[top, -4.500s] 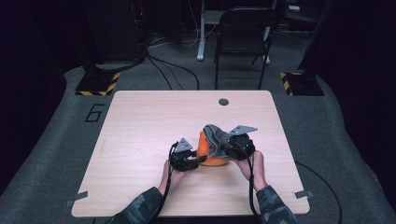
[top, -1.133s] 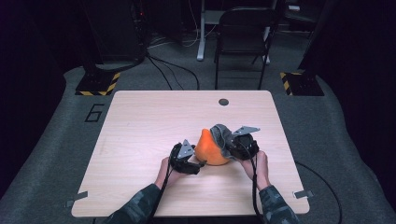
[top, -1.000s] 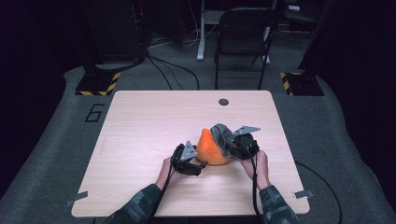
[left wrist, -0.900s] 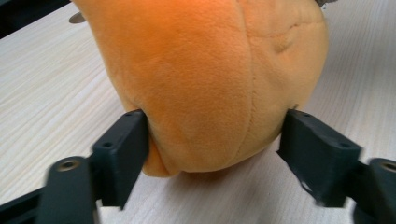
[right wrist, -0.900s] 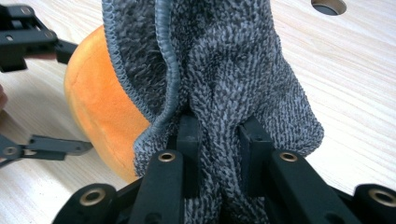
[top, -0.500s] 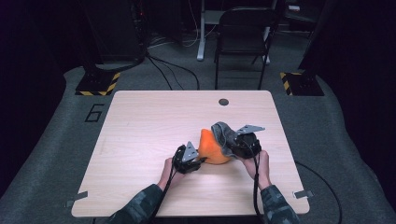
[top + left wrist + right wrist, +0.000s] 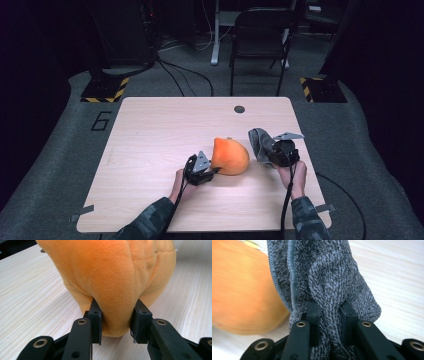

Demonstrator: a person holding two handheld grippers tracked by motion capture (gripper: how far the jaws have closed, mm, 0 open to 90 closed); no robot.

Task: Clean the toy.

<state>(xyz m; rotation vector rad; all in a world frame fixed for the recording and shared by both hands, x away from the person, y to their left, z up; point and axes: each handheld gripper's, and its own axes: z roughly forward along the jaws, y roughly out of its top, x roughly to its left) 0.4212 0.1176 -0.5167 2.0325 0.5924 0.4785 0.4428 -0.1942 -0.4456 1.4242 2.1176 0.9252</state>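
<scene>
An orange plush toy (image 7: 230, 156) rests on the wooden table (image 7: 160, 130) near its front middle. My left gripper (image 7: 212, 171) grips its near left side; its jaws have just been closing, and in the left gripper view both pads dent the orange plush toy (image 7: 112, 277) squeezed in my left gripper (image 7: 116, 323). A grey cloth (image 7: 260, 142) hangs bunched from my right gripper (image 7: 272, 152), lifted just right of the toy and apart from it. The right gripper view shows my right gripper (image 7: 329, 322) shut on a twisted fold of the grey cloth (image 7: 329, 277).
A small dark round grommet (image 7: 239, 109) sits near the table's far edge. A black chair (image 7: 260, 40) stands behind the table, with cables on the floor. Two hazard-striped blocks (image 7: 105, 90) lie at the far corners. Bare wood stretches across the left half.
The right gripper has pulled the grey cloth off the orange toy and moved it to the right. The left gripper's jaws have closed onto the toy's side.
</scene>
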